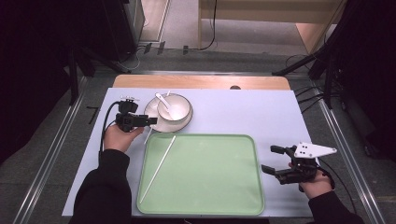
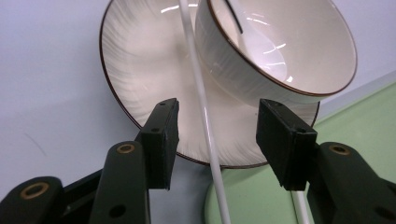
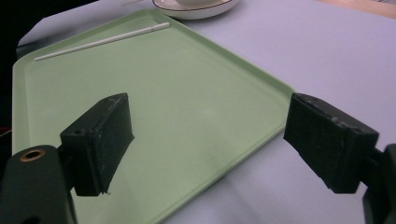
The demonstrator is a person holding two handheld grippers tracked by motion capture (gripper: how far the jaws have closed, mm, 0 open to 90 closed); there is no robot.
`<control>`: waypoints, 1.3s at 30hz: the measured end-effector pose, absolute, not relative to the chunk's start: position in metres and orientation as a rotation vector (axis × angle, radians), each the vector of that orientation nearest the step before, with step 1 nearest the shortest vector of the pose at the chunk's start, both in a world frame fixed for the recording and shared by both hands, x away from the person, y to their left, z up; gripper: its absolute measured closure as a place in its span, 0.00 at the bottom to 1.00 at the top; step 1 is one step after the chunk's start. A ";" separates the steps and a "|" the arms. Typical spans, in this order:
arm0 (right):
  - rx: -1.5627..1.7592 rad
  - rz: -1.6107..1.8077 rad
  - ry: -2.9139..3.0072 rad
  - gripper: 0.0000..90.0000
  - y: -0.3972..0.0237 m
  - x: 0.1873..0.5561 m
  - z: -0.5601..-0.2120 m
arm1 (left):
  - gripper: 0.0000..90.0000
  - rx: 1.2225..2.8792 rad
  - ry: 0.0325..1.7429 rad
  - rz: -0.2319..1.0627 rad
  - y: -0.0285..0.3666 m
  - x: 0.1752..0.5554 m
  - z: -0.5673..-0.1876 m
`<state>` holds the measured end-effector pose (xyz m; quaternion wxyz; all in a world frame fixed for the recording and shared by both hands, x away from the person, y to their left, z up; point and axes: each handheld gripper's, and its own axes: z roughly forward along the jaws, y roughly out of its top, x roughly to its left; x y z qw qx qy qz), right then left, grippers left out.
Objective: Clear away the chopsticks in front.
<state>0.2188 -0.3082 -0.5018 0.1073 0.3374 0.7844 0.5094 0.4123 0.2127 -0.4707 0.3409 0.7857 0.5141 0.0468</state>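
A white bowl (image 1: 174, 108) with a white spoon (image 1: 164, 100) in it stands on a white plate (image 1: 150, 111) at the back left of the table. My left gripper (image 1: 152, 120) reaches the plate's near-left rim. Its jaws stand open on either side of a white chopstick (image 2: 196, 74) that lies across the plate (image 2: 135, 56) beside the bowl (image 2: 299, 42); the pads are clear of it. A second chopstick (image 1: 159, 165) lies on the green tray (image 1: 210, 186). My right gripper (image 1: 268, 158) is open and holds nothing, just off the tray's right edge (image 3: 187, 93).
The tray sits at the front middle of a pale blue mat (image 1: 261, 112) with a wooden table edge (image 1: 201, 81) behind. Bare mat lies to the right of the bowl and behind the tray. Dark stands and cables line both sides of the floor.
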 end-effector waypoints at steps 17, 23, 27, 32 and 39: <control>1.022 1.487 2.288 0.18 -0.315 0.209 -0.503 | 0.75 2.091 1.387 0.143 0.199 0.429 -0.491; 1.027 1.483 2.286 0.18 -0.316 0.208 -0.503 | 0.86 2.104 1.410 0.158 0.196 0.432 -0.497; 1.029 1.479 2.288 0.18 -0.316 0.208 -0.503 | 0.94 2.093 1.426 0.182 0.197 0.431 -0.496; 1.026 1.477 2.292 0.18 -0.315 0.208 -0.503 | 0.95 2.077 1.436 0.174 0.198 0.432 -0.497; 1.025 1.476 2.293 0.18 -0.315 0.208 -0.503 | 0.95 2.010 1.452 0.152 0.209 0.431 -0.485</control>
